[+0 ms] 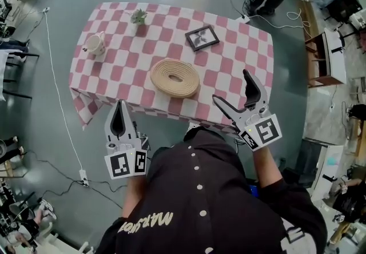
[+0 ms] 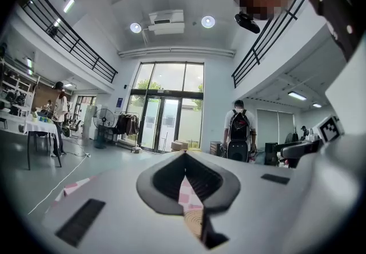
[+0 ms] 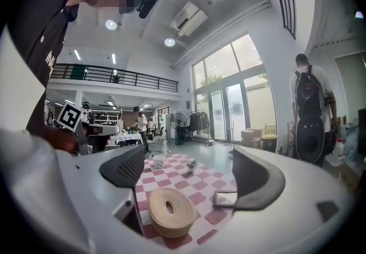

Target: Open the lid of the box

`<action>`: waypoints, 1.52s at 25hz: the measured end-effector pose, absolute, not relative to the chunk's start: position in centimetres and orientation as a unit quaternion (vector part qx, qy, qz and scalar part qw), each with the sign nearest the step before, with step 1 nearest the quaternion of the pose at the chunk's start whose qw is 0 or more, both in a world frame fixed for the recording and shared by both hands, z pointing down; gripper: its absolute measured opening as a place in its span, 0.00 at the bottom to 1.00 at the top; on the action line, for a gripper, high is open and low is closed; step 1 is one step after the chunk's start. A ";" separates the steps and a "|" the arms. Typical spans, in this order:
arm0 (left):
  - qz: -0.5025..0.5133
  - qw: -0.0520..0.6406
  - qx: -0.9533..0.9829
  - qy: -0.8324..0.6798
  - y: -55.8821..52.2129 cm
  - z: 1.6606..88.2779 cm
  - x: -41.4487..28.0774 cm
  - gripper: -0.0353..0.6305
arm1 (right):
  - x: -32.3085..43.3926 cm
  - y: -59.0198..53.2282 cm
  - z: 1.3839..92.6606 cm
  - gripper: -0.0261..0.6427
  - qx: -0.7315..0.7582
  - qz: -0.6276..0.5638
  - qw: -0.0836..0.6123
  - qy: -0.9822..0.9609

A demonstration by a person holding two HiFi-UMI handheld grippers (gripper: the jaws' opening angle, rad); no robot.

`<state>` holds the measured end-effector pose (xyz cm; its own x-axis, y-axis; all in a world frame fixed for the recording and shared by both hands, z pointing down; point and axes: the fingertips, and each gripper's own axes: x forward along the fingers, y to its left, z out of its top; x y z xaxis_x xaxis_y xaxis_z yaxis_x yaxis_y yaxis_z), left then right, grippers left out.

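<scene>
The box is a round beige woven one with its lid on (image 1: pixel 175 78). It sits mid-table on a pink-and-white checked cloth (image 1: pixel 240 47). My right gripper (image 1: pixel 231 86) is open, with nothing between its jaws, at the table's front edge just right of the box. In the right gripper view the box (image 3: pixel 170 211) lies low between the spread fingers (image 3: pixel 123 170). My left gripper (image 1: pixel 119 104) is shut and empty, held off the table's front left corner. The left gripper view shows only a sliver of box (image 2: pixel 195 219) through the closed jaws.
A black picture frame (image 1: pixel 202 38) lies behind the box, a cup (image 1: pixel 95 44) at the left edge, a small plant (image 1: pixel 138 17) at the back. A cable (image 1: pixel 57 92) runs on the floor at left. A person with a backpack (image 3: pixel 310 110) stands beyond.
</scene>
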<state>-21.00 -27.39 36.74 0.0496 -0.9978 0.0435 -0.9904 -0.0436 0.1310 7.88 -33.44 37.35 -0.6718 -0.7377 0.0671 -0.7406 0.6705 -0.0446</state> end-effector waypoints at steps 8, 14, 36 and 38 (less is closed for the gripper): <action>-0.037 0.072 0.709 -0.701 -30.0 36.9 -21.4 0.07 | 5.6 -37.1 39.1 0.73 0.362 0.048 0.060 -0.929; -0.034 0.073 0.713 -0.696 -31.1 37.1 -24.3 0.07 | 0.7 -37.7 42.5 0.74 0.309 0.070 0.118 -0.941; -0.015 0.094 0.696 -0.711 -31.2 38.7 -30.7 0.07 | -10.4 -33.1 63.4 0.75 0.086 0.190 0.427 -0.880; -0.013 0.097 0.694 -0.713 -30.9 38.9 -31.0 0.07 | -10.6 -32.8 64.3 0.74 0.078 0.197 0.444 -0.871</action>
